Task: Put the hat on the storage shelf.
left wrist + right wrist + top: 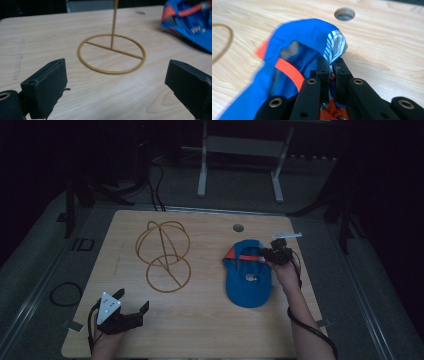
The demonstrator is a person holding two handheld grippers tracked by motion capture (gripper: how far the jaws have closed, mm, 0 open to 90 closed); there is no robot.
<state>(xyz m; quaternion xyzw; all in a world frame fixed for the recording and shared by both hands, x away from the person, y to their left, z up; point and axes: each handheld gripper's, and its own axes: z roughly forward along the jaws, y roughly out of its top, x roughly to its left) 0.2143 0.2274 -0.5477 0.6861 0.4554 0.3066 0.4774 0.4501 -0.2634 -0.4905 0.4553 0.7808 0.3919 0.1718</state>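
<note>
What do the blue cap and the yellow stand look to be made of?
The cap looks like thin woven fabric: it folds limply where the right gripper pinches it, with visible stitching and a mesh patch. The stand looks like thin rigid wire, probably painted metal: matte mustard-yellow rings and rod keep their shape.

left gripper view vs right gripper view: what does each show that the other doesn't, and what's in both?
Left gripper view alone: the open left gripper, hovering, and the full ring base and upright rod of the yellow wire stand.

Right gripper view alone: the right gripper, fingers shut on the cap's fabric edge, and the round hole in the table.

Both: the blue cap with orange trim, the light wooden tabletop, and some of the stand.
</note>
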